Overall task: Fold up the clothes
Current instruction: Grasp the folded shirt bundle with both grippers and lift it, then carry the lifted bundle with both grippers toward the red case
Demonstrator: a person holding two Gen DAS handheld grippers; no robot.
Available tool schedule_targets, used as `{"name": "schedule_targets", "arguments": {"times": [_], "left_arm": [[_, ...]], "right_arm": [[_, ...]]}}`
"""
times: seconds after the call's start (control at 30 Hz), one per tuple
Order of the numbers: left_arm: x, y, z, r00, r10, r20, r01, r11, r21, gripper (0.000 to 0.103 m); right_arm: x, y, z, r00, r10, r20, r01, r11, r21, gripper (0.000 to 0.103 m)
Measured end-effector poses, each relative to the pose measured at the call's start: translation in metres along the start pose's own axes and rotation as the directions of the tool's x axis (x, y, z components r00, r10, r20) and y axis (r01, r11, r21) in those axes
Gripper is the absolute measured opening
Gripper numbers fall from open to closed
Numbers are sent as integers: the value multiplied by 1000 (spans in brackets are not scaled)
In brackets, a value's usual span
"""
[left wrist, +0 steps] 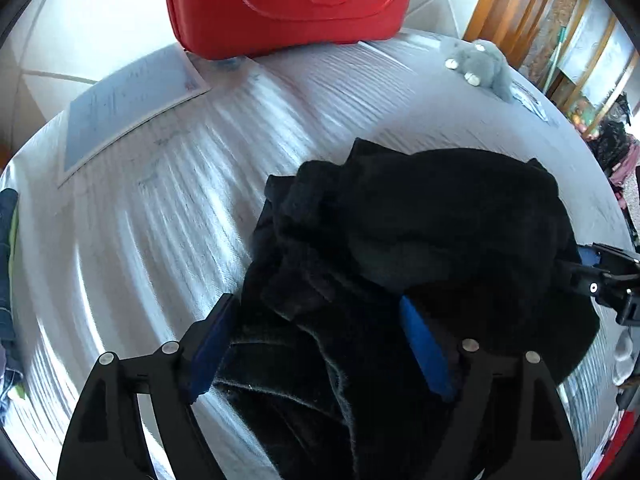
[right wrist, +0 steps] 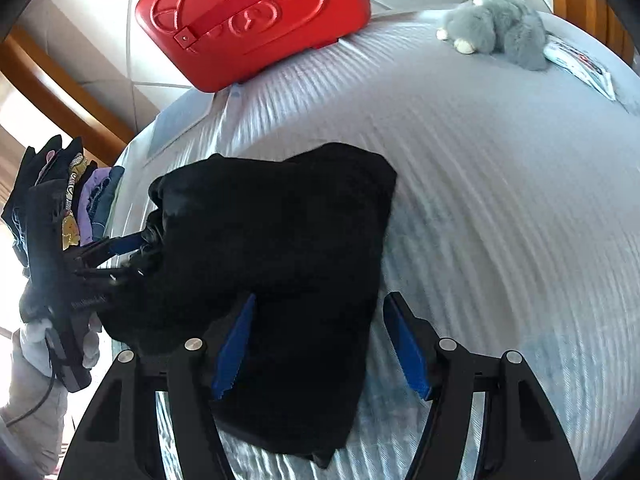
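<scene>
A bed [right wrist: 500, 208] with a ribbed, pale grey cover fills both views, and the black garment [right wrist: 280, 248] lies bunched and partly folded on it, toward the near edge. A red case [right wrist: 256, 16] with an embossed bear face sits at the far side of the bed, its lower edge on the cover; a flat grey sheet [left wrist: 132, 104] lies just beside it to the left. At the far right corner a grey plush toy [right wrist: 500, 28] rests on the cover, with a printed packet [right wrist: 580, 64] touching it. A heap of mixed clothes [right wrist: 68, 200] sits at the left edge of the bed. The left gripper [left wrist: 316, 340] has its fingers spread wide, the black garment's rumpled folds lying between them — from the right wrist view its tips sit against the garment's left side, though I cannot tell whether they pinch any cloth. The right gripper [right wrist: 320, 340] is also spread open, one blue-padded finger over the garment and the other over bare cover.
</scene>
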State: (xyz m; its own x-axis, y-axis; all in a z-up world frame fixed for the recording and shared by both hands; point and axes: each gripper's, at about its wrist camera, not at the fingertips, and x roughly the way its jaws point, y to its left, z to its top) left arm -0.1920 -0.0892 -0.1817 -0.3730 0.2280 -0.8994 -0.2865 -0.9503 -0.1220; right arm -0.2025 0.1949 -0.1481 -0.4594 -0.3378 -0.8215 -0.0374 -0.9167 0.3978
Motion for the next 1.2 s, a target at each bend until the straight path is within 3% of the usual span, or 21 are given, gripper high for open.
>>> {"name": "schedule_targets", "arguments": {"times": [0.23,0.3,0.4,0.47,0.5,0.53,0.67,0.83,0.93,0.97,1.1,1.2], "left_arm": [[-2,9,-3,999,-45,20,45,999,-6,82],[-3,10,-3,998,-51,19,51,999,-9,82],[-4,11,-6,999,-40,34,41,999,-17,79],[-6,13,-6,998,-39,41,40,999,-29,63],[-8,14,-6,998,-55,41,57,997,-43,53],[-9,17,-6,995,-91,37,93,993,-67,36],[-9,18,-4,994,-105,32,107,991,-74,36],[-9,13,-4,994,-99,46,101,994,-38,36],[-8,15,0,991,-131,37,133,989,-58,24],[-8,13,-1,991,-128,40,130,990,-57,19],[-33,0,-6,991,-94,100,95,995,-4,18],[-56,0,-7,986,-98,136,100,995,-10,18]], "right_arm": [[9,5,4,999,38,-24,-38,999,7,79],[11,7,5,998,56,-37,-55,998,6,103],[17,16,5,998,21,-65,-24,999,-41,103],[18,18,3,999,4,-54,-7,999,-49,102],[18,17,2,999,-4,-47,2,999,-46,86],[16,15,1,999,-11,-39,9,999,-36,75],[14,21,-2,999,-13,-34,10,997,-80,54],[19,27,-2,999,-14,-32,10,990,-138,53],[21,29,3,999,-15,-34,9,988,-157,49],[22,32,3,999,-33,-39,25,984,-176,47],[7,35,4,999,-22,-36,15,982,-187,27],[-13,35,4,1000,25,-9,-26,984,-176,23]]}}
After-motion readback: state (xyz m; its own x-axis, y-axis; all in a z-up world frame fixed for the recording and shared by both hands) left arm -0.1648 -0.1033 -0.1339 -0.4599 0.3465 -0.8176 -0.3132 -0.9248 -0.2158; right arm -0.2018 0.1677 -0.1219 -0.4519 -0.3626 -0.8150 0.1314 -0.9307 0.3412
